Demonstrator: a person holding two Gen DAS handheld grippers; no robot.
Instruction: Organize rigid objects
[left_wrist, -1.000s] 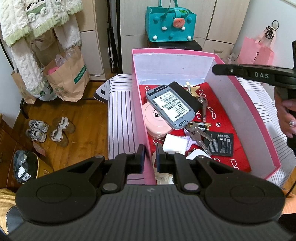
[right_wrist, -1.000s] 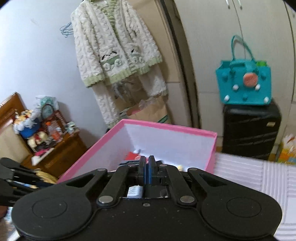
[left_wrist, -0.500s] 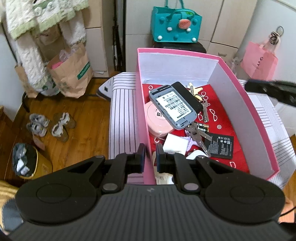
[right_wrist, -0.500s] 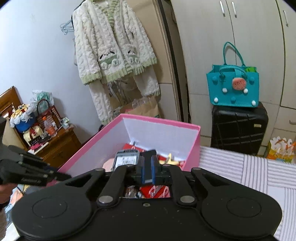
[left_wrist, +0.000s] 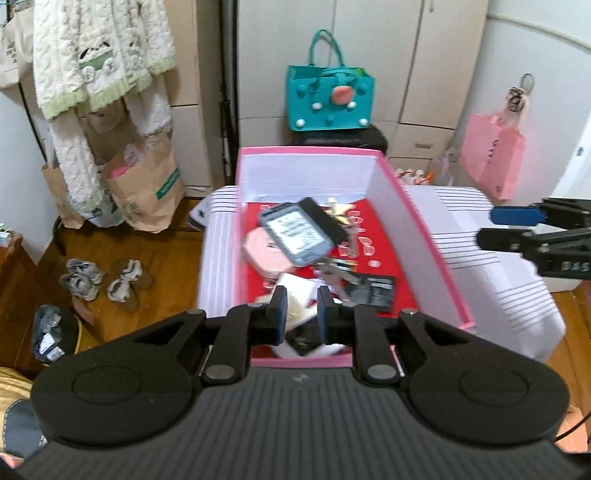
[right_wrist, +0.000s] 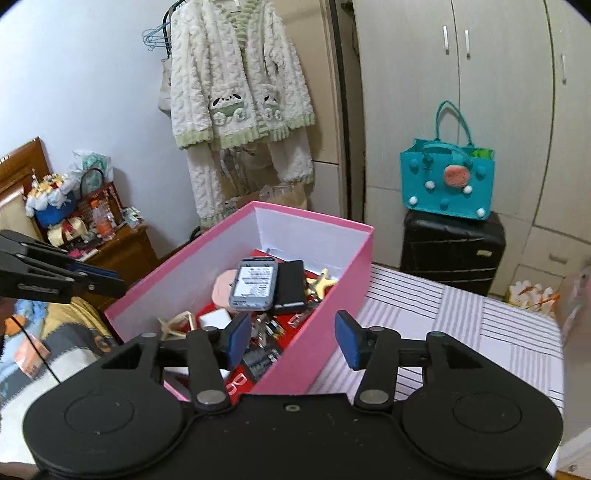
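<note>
A pink box stands on a striped surface. Inside it lie a grey phone, a black slab, a pink round case, keys, a black battery and a gold star. My left gripper hovers over the box's near end, its jaws opening a little, nothing between them. My right gripper hangs beside the box's right wall, jaws opening wide and empty. It also shows at the right edge of the left wrist view, as the right gripper.
The striped surface extends right of the box. A teal bag sits on a black suitcase behind. Paper bags and shoes are on the wooden floor at left. A pink bag hangs at right.
Both grippers have drawn back and up from the box. The right jaws went from shut to wide apart. The left jaws widened slightly.
</note>
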